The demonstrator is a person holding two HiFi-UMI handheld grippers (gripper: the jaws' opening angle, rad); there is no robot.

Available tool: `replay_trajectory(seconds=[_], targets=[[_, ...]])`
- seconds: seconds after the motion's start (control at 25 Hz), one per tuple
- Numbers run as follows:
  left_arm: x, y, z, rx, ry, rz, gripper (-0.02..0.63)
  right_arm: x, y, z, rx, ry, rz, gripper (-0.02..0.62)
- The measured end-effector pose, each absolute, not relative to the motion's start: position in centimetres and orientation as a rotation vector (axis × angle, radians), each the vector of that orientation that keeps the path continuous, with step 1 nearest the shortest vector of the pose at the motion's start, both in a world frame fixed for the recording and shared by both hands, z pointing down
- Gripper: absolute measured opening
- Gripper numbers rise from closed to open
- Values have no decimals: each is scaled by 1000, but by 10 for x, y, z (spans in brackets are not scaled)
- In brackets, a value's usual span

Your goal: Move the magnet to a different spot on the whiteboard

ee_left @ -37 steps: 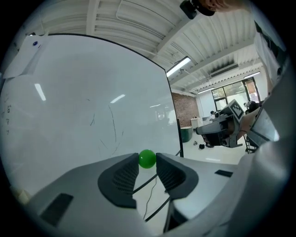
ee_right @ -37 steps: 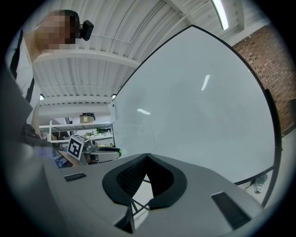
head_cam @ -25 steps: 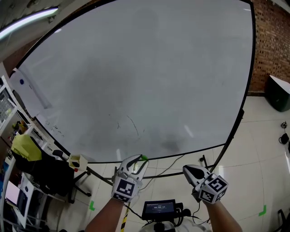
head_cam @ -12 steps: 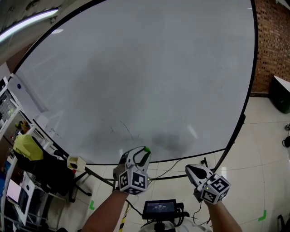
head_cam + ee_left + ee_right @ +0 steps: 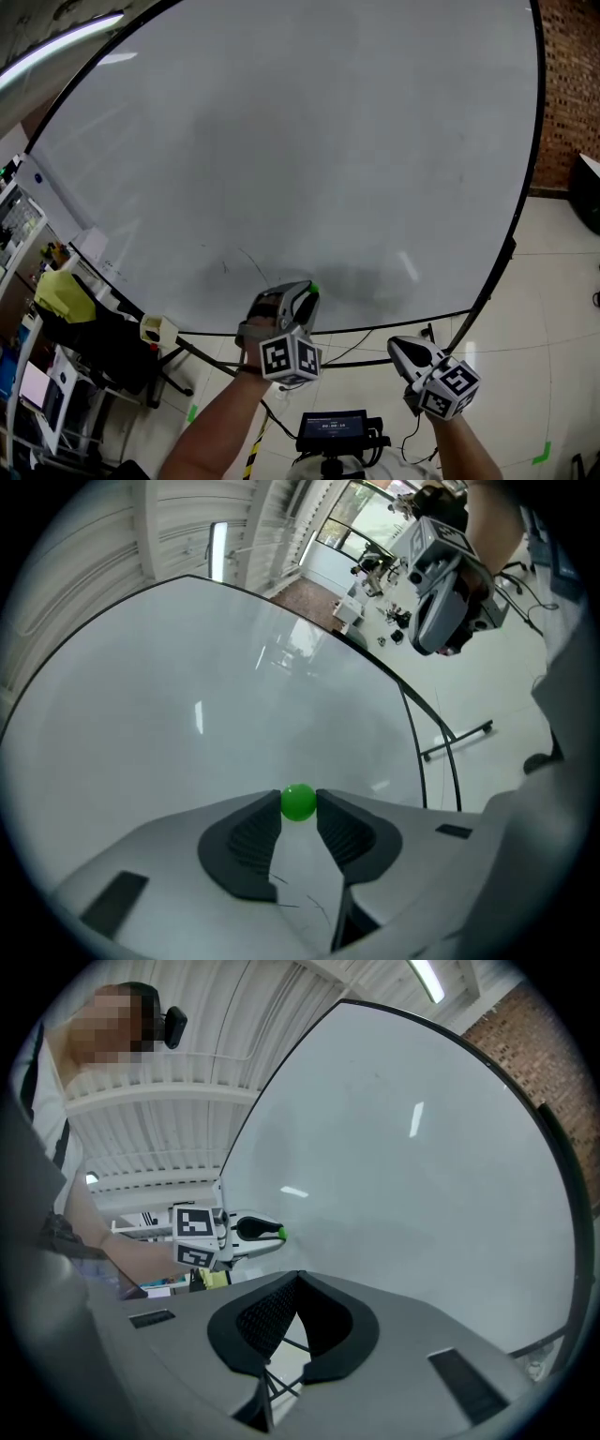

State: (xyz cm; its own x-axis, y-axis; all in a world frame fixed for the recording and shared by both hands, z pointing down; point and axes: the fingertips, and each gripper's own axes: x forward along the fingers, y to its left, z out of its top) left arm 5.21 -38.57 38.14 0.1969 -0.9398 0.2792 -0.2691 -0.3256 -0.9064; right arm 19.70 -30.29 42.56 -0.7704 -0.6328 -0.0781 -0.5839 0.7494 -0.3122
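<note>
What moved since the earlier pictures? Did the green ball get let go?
The left gripper went up and to the right, closer to the bottom edge of the whiteboard, and it rolled as it went. Nothing was let go: its jaws hold the green magnet just as before. The right gripper stayed low on the right, jaws shut and empty.

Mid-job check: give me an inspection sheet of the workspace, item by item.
Surface: whiteboard, mostly wiped, faint pen marks low down.
Job's things: green magnet, between the fingers of the left gripper, by the board's lower part.
Clutter: yellow thing at left.
Grippers: left gripper shut on the magnet; right gripper shut, empty.
Cables: black cable under the board.
Surroundings: brick wall at right, tiled floor.
</note>
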Motion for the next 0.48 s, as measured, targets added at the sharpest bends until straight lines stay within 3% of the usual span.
replay_trajectory(seconds=[0.48], targets=[[70, -415, 373, -1512, 1138, -1278, 127, 212, -315, 431, -952, 2778, -403, 28]])
